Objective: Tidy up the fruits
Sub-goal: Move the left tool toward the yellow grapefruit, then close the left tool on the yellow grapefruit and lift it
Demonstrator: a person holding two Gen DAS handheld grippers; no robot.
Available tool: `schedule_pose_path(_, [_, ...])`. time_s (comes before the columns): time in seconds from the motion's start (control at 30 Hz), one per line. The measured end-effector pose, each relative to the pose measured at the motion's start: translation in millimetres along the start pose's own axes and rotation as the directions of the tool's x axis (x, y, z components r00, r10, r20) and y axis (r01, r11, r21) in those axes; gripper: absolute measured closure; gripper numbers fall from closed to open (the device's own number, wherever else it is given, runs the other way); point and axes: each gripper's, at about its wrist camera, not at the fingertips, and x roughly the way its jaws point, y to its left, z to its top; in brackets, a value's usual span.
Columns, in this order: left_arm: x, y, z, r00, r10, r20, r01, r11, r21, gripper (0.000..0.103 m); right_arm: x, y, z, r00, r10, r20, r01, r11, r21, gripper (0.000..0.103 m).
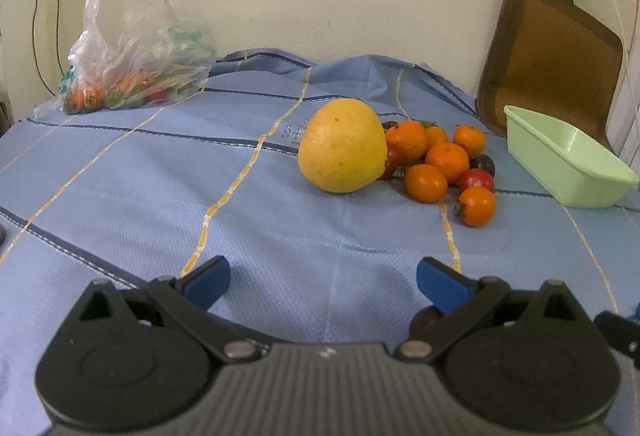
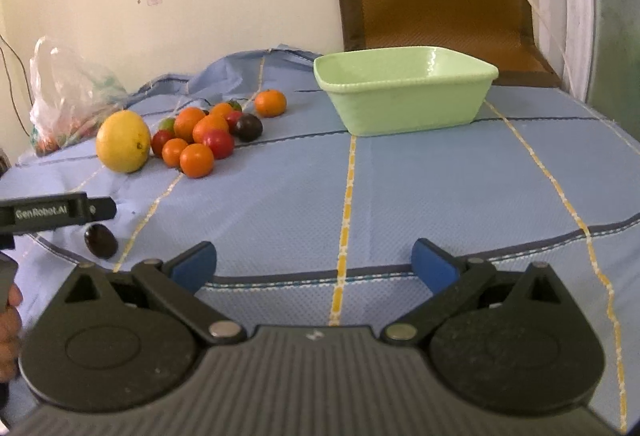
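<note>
Left gripper point(image 1: 322, 278), right gripper point(image 2: 314, 263): fingers spread apart, empty. Fruit pile point(image 2: 208, 136) left of green tub point(image 2: 404, 92); lone dark fruit point(image 2: 101, 241) well apart.

One pomelo point(image 1: 342, 146), one green tub point(image 2: 404, 88), one bag point(image 1: 132, 48)

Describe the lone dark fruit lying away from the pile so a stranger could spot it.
Start at the big yellow citrus on the blue tablecloth, then come toward the near edge. The dark fruit lies alone beside the left gripper, unlike the dark one touching the orange pile.
</note>
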Motion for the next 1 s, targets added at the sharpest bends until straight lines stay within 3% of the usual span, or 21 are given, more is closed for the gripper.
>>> schedule_pose_path(0.23, [-7.4,16.6,-2.4,0.995,-0.100,-0.006,0.100,0.995,0.021,0.000,-3.4,-2.7,-4.6,0.999,0.031,0.032,-0.031,0.999,0.019,0.000])
schedule_pose_path(0.4, [-15.8,37.8,4.8,0.992,-0.113,0.060,0.115,0.993,-0.024,0.000,-3.3,-0.8,-2.8,0.996,0.070,0.048,-0.069,0.998,-0.006,0.000])
schedule_pose_path(0.47, [-18.0,44.3,14.5,0.988,-0.125,0.091,0.128,0.991,-0.028,0.002,-2.2,7.2,2.0,0.993,0.098,0.059,-0.095,0.994,-0.049,0.001])
schedule_pose_path(0.57, [-19.7,49.5,34.2,0.975,-0.184,0.124,0.186,0.982,-0.013,0.007,2.2,26.3,13.2,0.986,0.152,0.076,-0.139,0.978,-0.156,0.012])
schedule_pose_path(0.77, [-0.1,52.9,69.3,0.955,-0.261,0.141,0.265,0.964,-0.010,0.010,37.3,74.9,40.7,0.954,0.294,0.054,-0.253,0.892,-0.376,0.024])
schedule_pose_path(0.87, [17.9,50.4,75.4,0.954,-0.282,0.100,0.284,0.959,-0.013,0.022,64.9,93.9,55.8,0.937,0.350,0.004,-0.319,0.859,-0.401,0.028])
schedule_pose_path(0.93, [27.9,48.4,75.9,0.956,-0.284,0.074,0.286,0.958,-0.008,0.043,80.5,105.9,62.6,0.928,0.373,-0.019,-0.346,0.840,-0.419,0.028])
schedule_pose_path(1.0, [35.6,50.3,74.9,0.953,-0.297,0.058,0.298,0.954,-0.017,0.050,90.4,119.4,66.4,0.921,0.387,-0.045,-0.365,0.819,-0.443,0.037])
